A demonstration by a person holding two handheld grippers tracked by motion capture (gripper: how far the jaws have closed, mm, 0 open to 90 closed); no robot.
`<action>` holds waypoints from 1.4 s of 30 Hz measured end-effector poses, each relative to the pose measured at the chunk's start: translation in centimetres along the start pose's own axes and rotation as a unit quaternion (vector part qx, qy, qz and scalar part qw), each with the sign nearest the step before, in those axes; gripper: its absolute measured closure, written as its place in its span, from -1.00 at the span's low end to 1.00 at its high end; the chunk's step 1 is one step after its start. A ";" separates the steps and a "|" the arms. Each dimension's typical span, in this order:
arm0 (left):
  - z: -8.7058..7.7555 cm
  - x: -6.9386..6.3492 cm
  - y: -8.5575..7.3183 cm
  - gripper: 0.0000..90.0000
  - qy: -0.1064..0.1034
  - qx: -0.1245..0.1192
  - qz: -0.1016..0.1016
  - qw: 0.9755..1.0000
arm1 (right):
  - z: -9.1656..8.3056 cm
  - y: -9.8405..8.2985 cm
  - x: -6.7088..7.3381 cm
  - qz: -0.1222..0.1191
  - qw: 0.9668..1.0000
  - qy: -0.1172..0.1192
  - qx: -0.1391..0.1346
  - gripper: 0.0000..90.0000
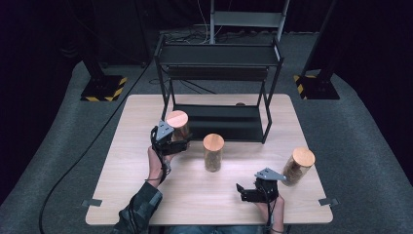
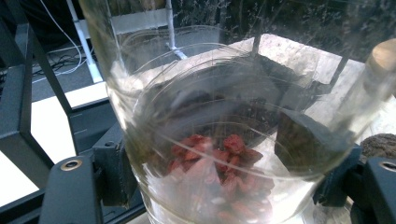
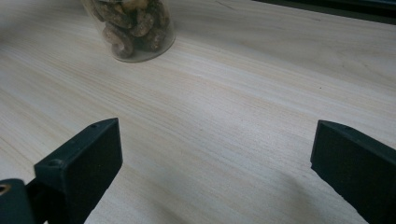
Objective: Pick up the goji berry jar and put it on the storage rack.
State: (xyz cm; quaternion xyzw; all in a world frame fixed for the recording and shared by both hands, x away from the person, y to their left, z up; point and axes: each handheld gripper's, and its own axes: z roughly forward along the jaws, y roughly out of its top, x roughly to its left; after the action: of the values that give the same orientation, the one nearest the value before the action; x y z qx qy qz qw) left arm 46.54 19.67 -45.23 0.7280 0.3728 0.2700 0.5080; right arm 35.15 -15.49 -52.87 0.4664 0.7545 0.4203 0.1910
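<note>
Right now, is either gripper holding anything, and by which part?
The left gripper clamps the glass jar of red dried pieces by its lower side wall. The right gripper stands open, holding nothing.

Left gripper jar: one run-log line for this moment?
left gripper: shut on jar of red pieces, by black shelf | right gripper: open, empty, over table | two other jars: standing, untouched

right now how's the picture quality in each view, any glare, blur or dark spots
High view: the table is brightly lit, the surroundings fall into near black, and the whole frame is soft. Left gripper view: the glass jar held close in the left gripper fills the frame, streaked with reflections and bending what lies behind it. Right gripper view: clear wood grain, the right gripper casting soft shadows.
</note>
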 end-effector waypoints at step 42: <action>3.0 0.1 2.6 -0.44 -0.011 -0.001 0.012 1.000 | 0.1 0.0 0.1 -0.003 1.000 -0.001 0.002 -0.97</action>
State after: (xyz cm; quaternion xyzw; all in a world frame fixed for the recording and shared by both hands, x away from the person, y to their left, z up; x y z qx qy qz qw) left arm 49.58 17.62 -43.79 0.7344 0.3587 0.2686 0.5097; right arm 35.16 -15.40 -52.88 0.4649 0.7567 0.4176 0.1923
